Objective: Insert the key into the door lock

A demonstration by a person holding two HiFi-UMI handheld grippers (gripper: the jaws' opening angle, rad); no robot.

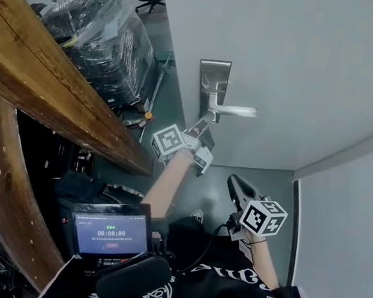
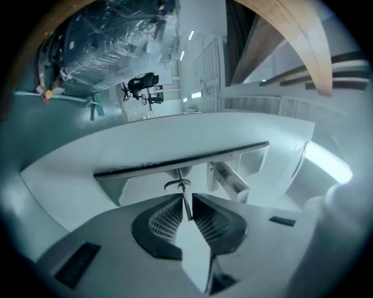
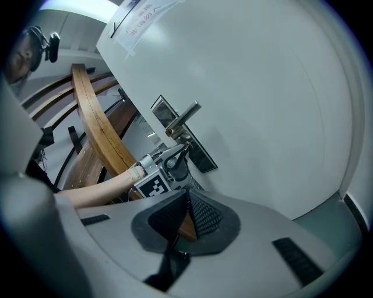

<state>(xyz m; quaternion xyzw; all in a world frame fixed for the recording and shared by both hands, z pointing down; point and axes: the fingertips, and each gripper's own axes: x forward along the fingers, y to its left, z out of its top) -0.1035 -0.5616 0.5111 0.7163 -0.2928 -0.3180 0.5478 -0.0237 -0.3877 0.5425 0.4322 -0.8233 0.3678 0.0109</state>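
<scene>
A white door carries a metal lock plate (image 1: pixel 212 79) with a lever handle (image 1: pixel 235 110). My left gripper (image 1: pixel 200 126) is raised to the plate just below the handle, its marker cube (image 1: pixel 168 141) behind it. In the left gripper view the left gripper (image 2: pixel 186 199) is shut on a thin key (image 2: pixel 186 205) that points at the plate (image 2: pixel 175 163); whether the tip is inside the keyhole I cannot tell. The right gripper view shows the left gripper (image 3: pixel 175 156) against the plate (image 3: pixel 201 156). My right gripper (image 1: pixel 235 186) hangs lower, away from the door; the right gripper (image 3: pixel 187 201) is shut with nothing visible in it.
A curved wooden handrail (image 1: pixel 49 78) runs along the left. A plastic-wrapped stack (image 1: pixel 104 30) stands on the floor beyond it. A small screen (image 1: pixel 109 232) sits at the person's chest. A white wall (image 1: pixel 351 231) meets the door at the right.
</scene>
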